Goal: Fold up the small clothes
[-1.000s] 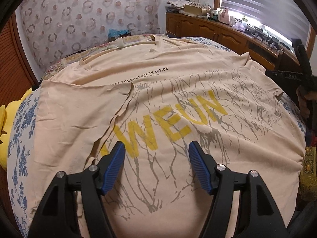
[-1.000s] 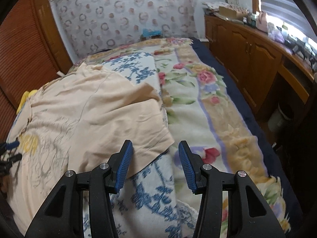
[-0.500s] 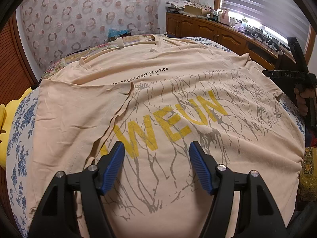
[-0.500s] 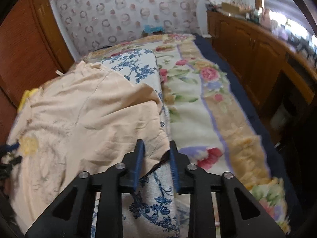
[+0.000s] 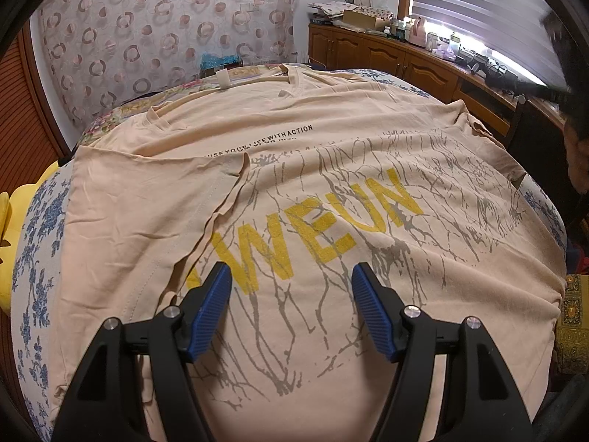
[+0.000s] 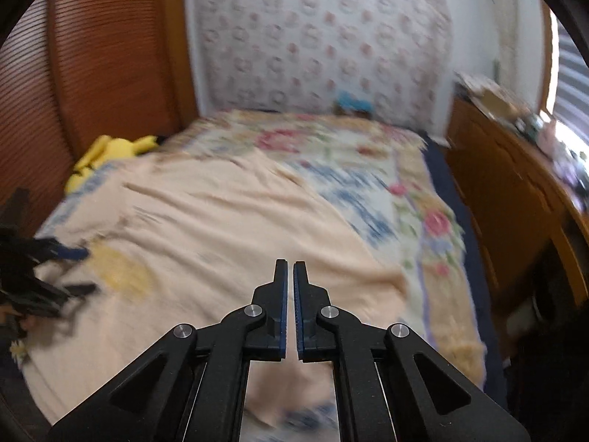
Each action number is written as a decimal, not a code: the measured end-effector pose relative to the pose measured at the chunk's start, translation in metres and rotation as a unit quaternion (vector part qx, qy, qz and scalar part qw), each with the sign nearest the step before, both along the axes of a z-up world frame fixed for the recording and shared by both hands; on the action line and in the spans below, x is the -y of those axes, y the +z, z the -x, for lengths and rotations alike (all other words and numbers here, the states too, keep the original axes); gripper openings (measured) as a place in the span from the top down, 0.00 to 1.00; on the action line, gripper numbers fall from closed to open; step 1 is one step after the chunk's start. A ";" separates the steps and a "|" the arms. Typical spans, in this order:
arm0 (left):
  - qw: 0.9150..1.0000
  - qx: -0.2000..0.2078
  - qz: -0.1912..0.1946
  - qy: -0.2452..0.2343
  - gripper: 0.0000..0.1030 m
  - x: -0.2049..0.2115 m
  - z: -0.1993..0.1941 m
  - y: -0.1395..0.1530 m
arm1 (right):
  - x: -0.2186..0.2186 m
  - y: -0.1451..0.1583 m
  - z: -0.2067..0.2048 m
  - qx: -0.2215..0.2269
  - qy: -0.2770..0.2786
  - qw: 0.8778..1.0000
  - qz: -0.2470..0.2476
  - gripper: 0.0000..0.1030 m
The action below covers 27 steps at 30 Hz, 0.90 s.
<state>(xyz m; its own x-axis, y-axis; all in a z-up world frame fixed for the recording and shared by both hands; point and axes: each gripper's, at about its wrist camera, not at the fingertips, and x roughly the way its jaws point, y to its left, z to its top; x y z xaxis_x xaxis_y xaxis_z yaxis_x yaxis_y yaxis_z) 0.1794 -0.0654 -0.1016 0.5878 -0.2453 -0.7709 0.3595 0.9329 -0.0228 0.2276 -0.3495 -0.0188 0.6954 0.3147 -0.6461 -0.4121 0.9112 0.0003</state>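
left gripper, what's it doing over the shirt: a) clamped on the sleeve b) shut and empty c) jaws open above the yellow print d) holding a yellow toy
c: the left gripper has its blue pads wide apart over the shirt, by the yellow print, pinching no cloth.

The right hand-held gripper [image 6: 289, 269] has just been closing, jaws now together with nothing visible between them, above the blurred peach shirt [image 6: 221, 221] on the bed [image 6: 430, 228]. A yellow toy [image 6: 110, 153] lies far left.
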 end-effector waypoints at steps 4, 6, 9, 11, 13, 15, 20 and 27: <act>1.000 0.000 0.000 0.000 0.33 0.000 -0.001 0.000 | -0.054 0.029 -0.003 0.019 0.062 0.998 -0.026 1.00; 1.000 0.000 0.000 0.000 0.33 0.000 0.000 0.000 | -0.075 0.037 -0.003 0.029 0.076 0.996 -0.024 1.00; 1.000 0.000 0.000 0.000 0.33 -0.001 0.000 0.000 | -0.082 0.039 -0.010 0.025 0.071 0.997 -0.032 0.99; 1.000 0.000 0.000 0.000 0.33 -0.001 0.000 0.000 | -0.072 0.030 -0.014 0.024 0.040 0.999 -0.007 0.97; 1.000 0.000 0.000 0.000 0.33 -0.001 -0.001 0.000 | -0.057 0.017 -0.019 0.012 0.016 1.000 0.006 0.89; 1.000 0.000 0.000 0.000 0.33 -0.001 -0.001 0.000 | -0.035 0.000 -0.023 0.006 -0.023 0.999 0.037 0.71; 1.000 0.000 0.001 0.000 0.33 -0.001 -0.001 0.000 | 0.017 -0.040 -0.029 -0.037 -0.083 0.993 0.072 0.57; 1.000 0.000 0.001 -0.001 0.33 -0.002 -0.001 0.000 | 0.048 -0.081 -0.022 -0.080 -0.119 0.986 0.081 0.57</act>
